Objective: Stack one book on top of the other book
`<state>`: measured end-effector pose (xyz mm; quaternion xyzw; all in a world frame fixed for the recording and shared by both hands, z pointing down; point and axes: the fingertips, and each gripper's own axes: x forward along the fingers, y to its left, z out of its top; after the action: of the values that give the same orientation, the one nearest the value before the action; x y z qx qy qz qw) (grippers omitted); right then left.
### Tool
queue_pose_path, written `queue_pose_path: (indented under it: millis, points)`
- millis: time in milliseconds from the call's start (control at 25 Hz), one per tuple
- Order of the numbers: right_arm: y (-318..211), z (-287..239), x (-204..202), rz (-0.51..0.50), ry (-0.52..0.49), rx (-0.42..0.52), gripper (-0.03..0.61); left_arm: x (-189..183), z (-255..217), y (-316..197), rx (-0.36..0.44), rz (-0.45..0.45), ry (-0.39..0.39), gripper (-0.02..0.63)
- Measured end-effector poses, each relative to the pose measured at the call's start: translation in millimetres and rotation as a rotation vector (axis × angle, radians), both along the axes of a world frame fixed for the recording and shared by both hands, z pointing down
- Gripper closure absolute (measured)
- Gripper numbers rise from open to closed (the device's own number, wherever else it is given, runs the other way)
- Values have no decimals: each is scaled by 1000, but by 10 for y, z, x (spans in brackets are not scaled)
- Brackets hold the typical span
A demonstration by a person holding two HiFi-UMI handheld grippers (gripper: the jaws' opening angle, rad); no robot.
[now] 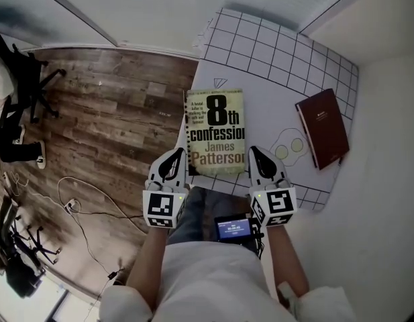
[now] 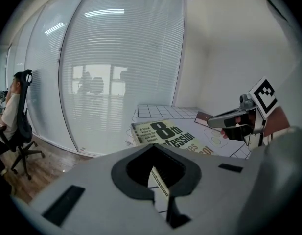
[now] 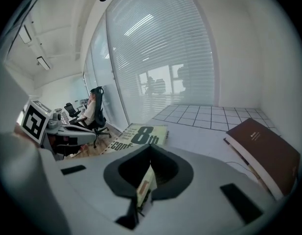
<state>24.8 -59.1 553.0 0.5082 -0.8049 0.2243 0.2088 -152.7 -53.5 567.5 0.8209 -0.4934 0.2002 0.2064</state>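
A yellow paperback lies flat in the middle of the white gridded table mat. A dark red hardback lies flat to its right, apart from it. My left gripper is shut and empty at the paperback's near left corner. My right gripper is shut and empty at its near right corner. The left gripper view shows the paperback ahead, the red book behind it, and the right gripper at the right. In the right gripper view the paperback is at centre left and the red book at the right.
The table ends just left of the paperback, above a wooden floor with cables and an office chair. A glass wall with blinds stands beyond. A person sits on a chair far off. A small screen hangs at my waist.
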Motion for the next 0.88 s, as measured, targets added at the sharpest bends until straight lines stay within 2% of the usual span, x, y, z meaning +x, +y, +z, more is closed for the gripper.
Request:
queue_pose_path:
  millis: [440,680,880]
  points:
    - [-40,347,-46,-6,-29,-59,572,1,432,19,-112,-12,-13,606]
    - [-28,440,-69,-6,-61,-79,571,30,510,36,-169,-24,74,604]
    - [-33,453,-89,0,-91,-71,571,7,510,37,-183,-40,108,592]
